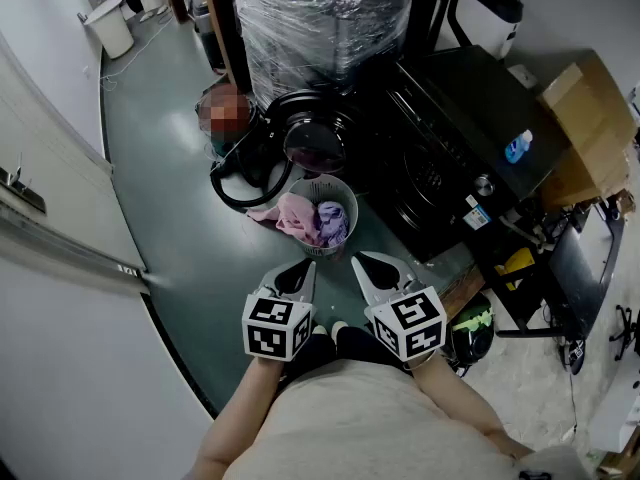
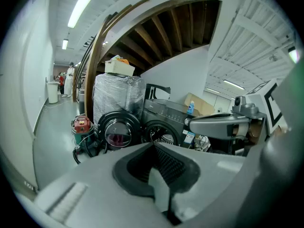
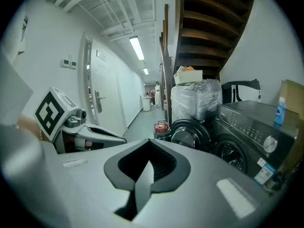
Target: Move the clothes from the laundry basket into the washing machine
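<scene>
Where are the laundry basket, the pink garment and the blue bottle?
laundry basket (image 1: pixel 353 204): head view, on its right rim.
pink garment (image 1: pixel 294 215): head view, on its middle folds.
blue bottle (image 1: pixel 517 147): head view, on its body.
</scene>
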Demonstrator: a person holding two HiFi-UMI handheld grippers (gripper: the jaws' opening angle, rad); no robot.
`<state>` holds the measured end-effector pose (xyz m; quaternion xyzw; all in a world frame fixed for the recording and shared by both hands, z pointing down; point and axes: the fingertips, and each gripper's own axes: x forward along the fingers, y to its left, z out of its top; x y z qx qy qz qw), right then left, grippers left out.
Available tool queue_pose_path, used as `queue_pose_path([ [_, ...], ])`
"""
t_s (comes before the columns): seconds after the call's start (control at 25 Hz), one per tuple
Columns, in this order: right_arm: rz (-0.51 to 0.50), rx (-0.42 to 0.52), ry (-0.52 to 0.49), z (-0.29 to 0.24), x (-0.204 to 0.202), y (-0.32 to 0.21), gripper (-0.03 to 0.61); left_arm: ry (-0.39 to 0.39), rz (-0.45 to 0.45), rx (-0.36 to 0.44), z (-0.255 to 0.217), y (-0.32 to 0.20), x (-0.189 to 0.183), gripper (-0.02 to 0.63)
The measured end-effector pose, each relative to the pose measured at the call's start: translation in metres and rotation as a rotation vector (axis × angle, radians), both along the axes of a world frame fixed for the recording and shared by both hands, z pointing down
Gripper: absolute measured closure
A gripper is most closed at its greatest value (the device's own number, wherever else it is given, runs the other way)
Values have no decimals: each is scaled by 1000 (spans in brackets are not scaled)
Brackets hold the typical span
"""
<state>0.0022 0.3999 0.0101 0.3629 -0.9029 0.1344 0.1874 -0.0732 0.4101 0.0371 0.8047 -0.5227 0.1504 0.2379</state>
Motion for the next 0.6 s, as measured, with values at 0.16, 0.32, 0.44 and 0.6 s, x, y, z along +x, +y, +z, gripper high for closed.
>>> queue_pose_path([
  [0.16, -5, -1, 4, 3, 1, 0, 555, 31, -12, -12, 2, -2, -4, 614],
  [0.32, -38, -6, 3, 4, -3, 2, 555, 50, -13, -24, 3, -3, -4, 614],
  [0.44, -45, -11, 20, 7, -3, -2, 555, 44, -14, -32, 6, -4, -3, 613],
  [0.6, -34, -21, 14, 12, 2, -7, 555, 41, -37, -28, 8, -7, -4, 614],
])
